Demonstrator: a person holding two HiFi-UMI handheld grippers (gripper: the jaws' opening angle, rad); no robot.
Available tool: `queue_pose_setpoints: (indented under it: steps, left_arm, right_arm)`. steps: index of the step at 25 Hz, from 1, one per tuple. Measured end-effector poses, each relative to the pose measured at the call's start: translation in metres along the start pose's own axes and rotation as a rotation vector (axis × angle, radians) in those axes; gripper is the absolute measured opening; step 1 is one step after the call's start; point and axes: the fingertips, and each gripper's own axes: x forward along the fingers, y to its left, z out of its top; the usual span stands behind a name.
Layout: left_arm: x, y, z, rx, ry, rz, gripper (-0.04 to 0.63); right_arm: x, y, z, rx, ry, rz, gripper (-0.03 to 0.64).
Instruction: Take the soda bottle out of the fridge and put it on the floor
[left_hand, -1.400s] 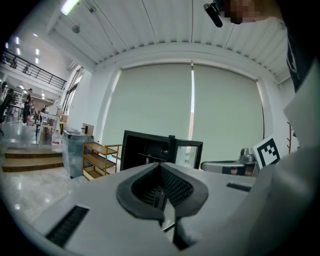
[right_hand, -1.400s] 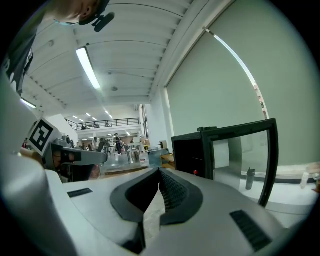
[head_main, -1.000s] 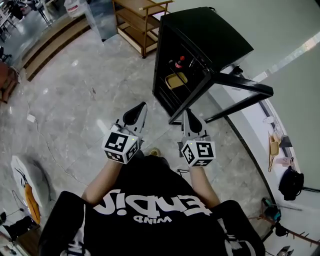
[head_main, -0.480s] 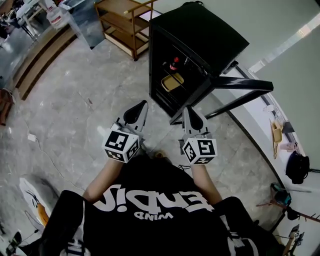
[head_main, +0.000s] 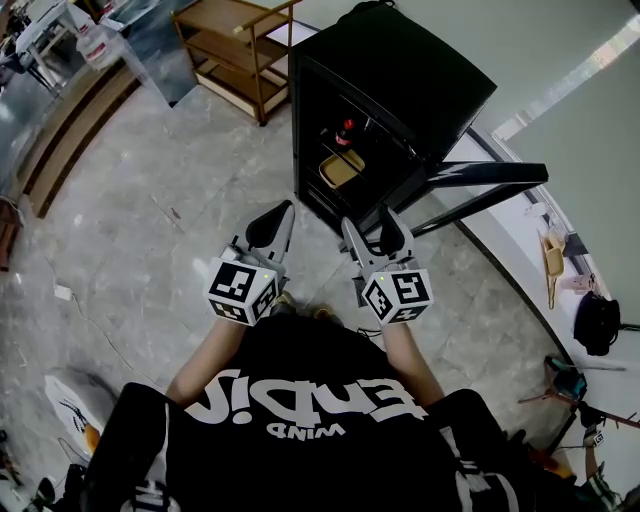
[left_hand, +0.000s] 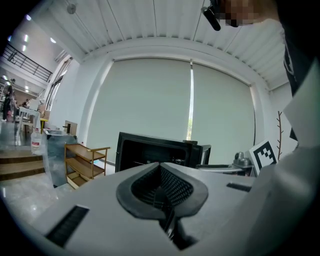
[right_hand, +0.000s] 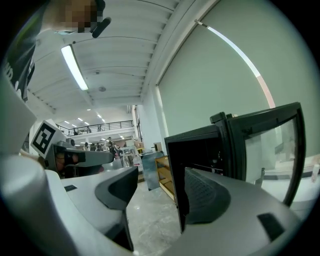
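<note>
wooden shelf rack (head_main: 235, 45) top left, wooden steps (head_main: 70, 120) further left, big clear water jug (head_main: 97, 42) beside the steps, black bag (head_main: 598, 322) by right wall, pale roller blind (left_hand: 150, 100) across back window, ceiling strip light (right_hand: 74, 66) lit

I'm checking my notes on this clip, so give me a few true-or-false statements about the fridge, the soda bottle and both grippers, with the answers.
1. The fridge has its door open. True.
2. The soda bottle is on the floor. False: it is inside the fridge.
3. The right gripper is shut on the bottle. False: its jaws stand apart, having just been opening, with nothing between them.
4. The left gripper has its jaws together and holds nothing. True.
5. A wooden shelf unit stands near the fridge. True.
</note>
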Motion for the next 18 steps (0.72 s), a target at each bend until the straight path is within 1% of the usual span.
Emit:
queue_pose_setpoints:
  steps: [2,7,11,15,18]
  left_arm:
    - [0.002,0.004,0.001,0.001,-0.001,-0.002,0.006]
    - [0.009,0.011,0.002,0.003,0.005,-0.012,0.006]
    - [0.019,0.018,-0.001,0.003,0.012,-0.016,0.006]
    - [0.036,0.029,-0.011,0.003,0.021,-0.017,0.006]
    - [0.049,0.036,-0.031,-0.003,0.035,-0.037,0.006]
  right_arm:
    - [0.007,0.001,-0.003,-0.003,0.008,0.003,0.299]
    - [0.026,-0.004,-0.010,0.010,0.016,0.005,0.298]
    - [0.045,-0.014,-0.019,0.019,0.033,-0.014,0.298]
    - [0.069,-0.031,-0.035,0.034,0.050,-0.044,0.298]
    - [0.090,-0.042,-0.055,0.037,0.048,-0.044,0.298]
